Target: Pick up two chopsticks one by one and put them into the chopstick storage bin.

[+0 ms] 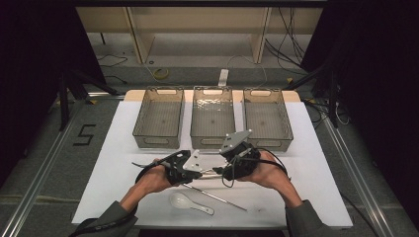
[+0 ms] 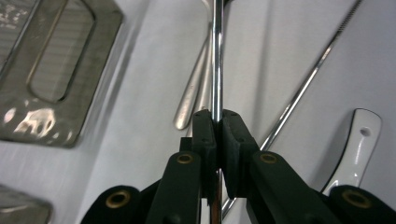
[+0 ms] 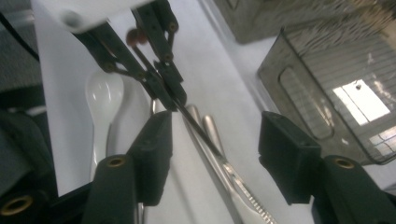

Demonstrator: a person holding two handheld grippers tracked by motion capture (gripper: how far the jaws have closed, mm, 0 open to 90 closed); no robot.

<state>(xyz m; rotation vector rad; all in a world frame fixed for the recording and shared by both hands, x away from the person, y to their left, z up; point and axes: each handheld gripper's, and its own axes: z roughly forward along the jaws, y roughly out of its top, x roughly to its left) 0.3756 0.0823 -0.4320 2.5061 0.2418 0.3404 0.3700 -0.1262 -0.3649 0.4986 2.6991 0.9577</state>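
Near the table's front edge, the left gripper (image 2: 216,122) pinches a steel chopstick (image 2: 216,56) between pressed-together pads, while the right gripper (image 3: 215,154) stands spread around its other end, seemingly after a handover. Next, the left must carry it to one of the far baskets (image 1: 159,118).

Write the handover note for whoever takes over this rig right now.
Left gripper: shut on a metal chopstick.
Right gripper: open, fingers either side of that chopstick, not pressing.
On the white sheet: second chopstick, white spoon, some metal handles.
Done: nothing yet in the three baskets.
Left: probably carry the held chopstick to a basket, then the rest.
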